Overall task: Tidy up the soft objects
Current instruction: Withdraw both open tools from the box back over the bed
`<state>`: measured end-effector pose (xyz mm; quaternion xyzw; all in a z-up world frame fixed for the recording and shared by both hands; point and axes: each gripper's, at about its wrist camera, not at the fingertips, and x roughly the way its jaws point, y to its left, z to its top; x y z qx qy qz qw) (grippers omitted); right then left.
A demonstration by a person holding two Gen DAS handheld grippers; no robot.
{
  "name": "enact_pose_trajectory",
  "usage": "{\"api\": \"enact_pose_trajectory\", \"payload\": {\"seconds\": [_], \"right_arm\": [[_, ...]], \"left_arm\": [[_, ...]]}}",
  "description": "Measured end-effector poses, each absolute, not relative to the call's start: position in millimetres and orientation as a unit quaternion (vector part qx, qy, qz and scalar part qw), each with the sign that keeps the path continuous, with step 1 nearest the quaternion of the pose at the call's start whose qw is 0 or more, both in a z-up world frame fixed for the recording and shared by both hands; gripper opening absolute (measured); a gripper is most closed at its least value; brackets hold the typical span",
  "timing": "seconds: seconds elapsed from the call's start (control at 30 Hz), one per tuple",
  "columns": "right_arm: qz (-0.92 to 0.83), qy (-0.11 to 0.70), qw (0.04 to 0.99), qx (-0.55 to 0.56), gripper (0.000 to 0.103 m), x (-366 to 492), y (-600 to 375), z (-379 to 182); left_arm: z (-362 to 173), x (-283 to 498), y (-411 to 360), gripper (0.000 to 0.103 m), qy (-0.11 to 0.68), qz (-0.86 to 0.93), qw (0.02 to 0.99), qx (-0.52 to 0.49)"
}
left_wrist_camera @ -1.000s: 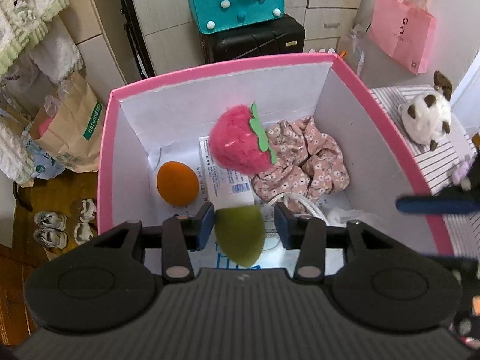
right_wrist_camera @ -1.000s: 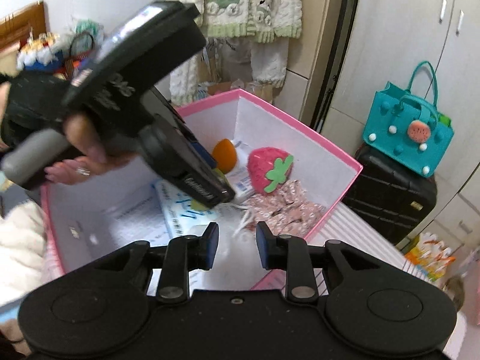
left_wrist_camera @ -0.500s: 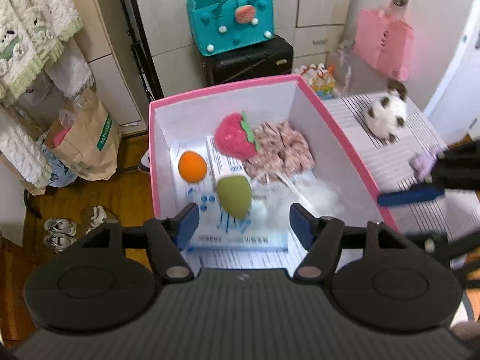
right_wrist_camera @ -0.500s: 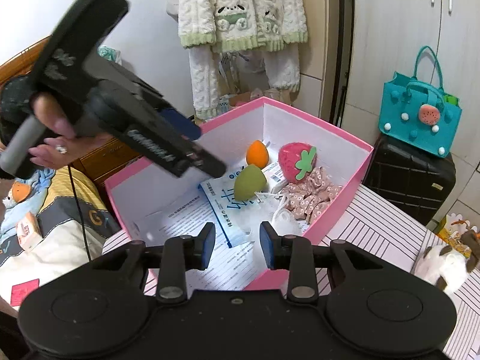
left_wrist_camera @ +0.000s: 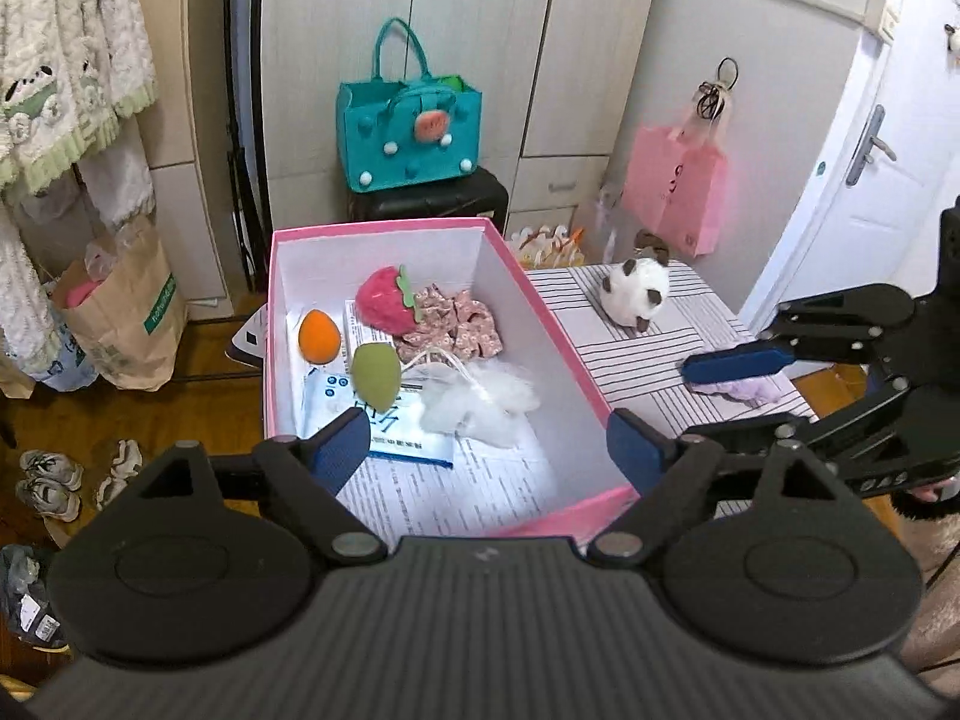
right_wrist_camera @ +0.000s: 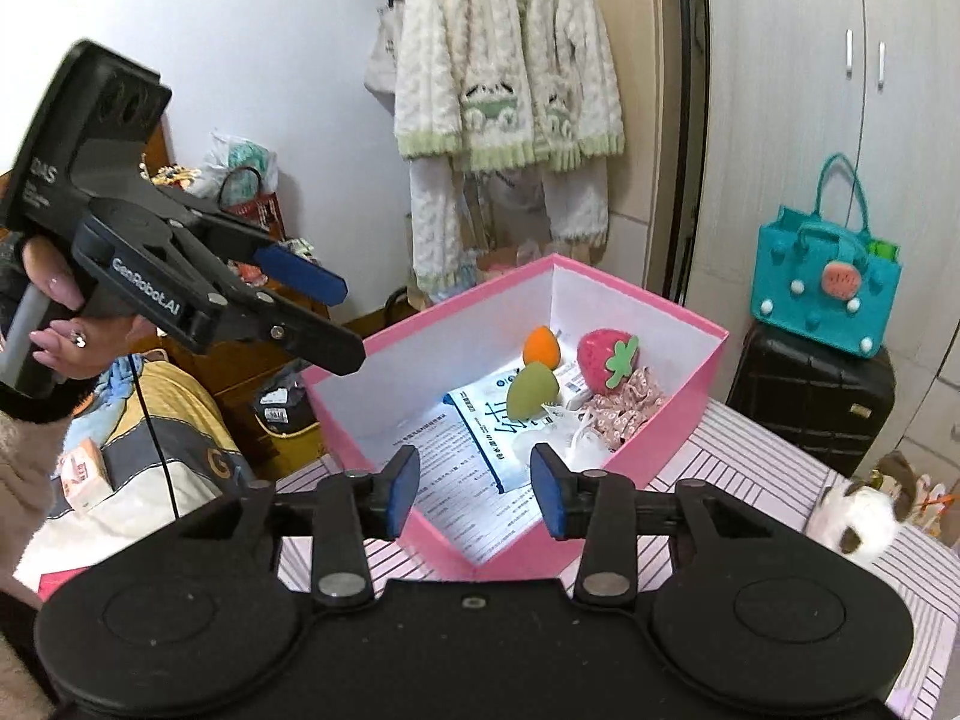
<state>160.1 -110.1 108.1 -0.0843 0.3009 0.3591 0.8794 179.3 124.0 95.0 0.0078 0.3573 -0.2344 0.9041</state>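
Observation:
A pink box with white walls holds a green sponge, an orange sponge, a strawberry plush, floral fabric and white fluff. My left gripper hovers above the box's near end, its jaws opening wide with nothing between them. My right gripper hangs over the box's near corner, jaws opening and empty. Seen from the left wrist, the right gripper is over a purple soft thing on the striped table. A cat plush sits further back.
A teal bag stands on a black suitcase behind the box. A pink bag hangs by the door. A paper bag and shoes are on the floor at left. Knitted clothes hang nearby.
The left gripper let go of the green sponge, which now lies in the box, then drew back and up with its jaws spread wide. The right gripper also drew back and widened.

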Motion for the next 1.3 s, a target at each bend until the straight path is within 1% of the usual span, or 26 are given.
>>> {"api": "enact_pose_trajectory", "payload": {"seconds": [0.23,0.33,0.43,0.5,0.53,0.57,0.6,0.63,0.77,0.87,1.07,1.3], "right_arm": [[0.366,0.277,0.885,-0.083,0.053,115.3,-129.3,113.5],[0.368,0.272,0.886,-0.078,0.058,100.9,-137.0,111.7],[0.363,0.271,0.889,-0.072,0.066,89.2,-146.1,108.6],[0.36,0.274,0.89,-0.063,0.074,84.8,-152.5,105.5],[0.356,0.277,0.89,-0.059,0.075,82.8,-156.2,103.2],[0.352,0.28,0.891,-0.058,0.08,80.5,-159.1,100.7],[0.347,0.283,0.892,-0.059,0.088,78.4,-162.3,97.2],[0.342,0.284,0.894,-0.06,0.09,76.0,-165.7,93.3],[0.313,0.284,0.904,-0.062,0.09,64.8,-179.5,76.4],[0.295,0.28,0.911,-0.063,0.09,56.0,-189.6,64.1],[0.26,0.28,0.923,-0.043,0.091,49.2,-211.4,37.5],[0.191,0.247,0.95,-0.028,0.093,50.6,-236.5,6.0]], "left_arm": [[84.2,144.2,105.2,0.088,0.363,-0.243,0.898,0.046],[77.0,132.1,92.7,0.089,0.37,-0.255,0.891,0.065],[70.4,122.1,81.8,0.091,0.374,-0.269,0.885,0.074],[65.8,115.8,73.1,0.094,0.372,-0.28,0.881,0.08],[63.9,112.8,69.5,0.095,0.369,-0.285,0.881,0.083],[62.2,110.7,66.8,0.097,0.366,-0.289,0.88,0.086],[59.7,107.9,63.3,0.098,0.362,-0.292,0.881,0.089],[57.0,105.7,60.8,0.099,0.36,-0.294,0.881,0.09],[43.3,98.4,51.8,0.099,0.359,-0.3,0.879,0.093],[32.7,97.7,46.8,0.103,0.353,-0.295,0.884,0.084],[11.5,98.3,35.3,0.103,0.332,-0.285,0.898,0.055],[-7.3,94.4,12.0,0.103,0.289,-0.28,0.915,0.038]]}}
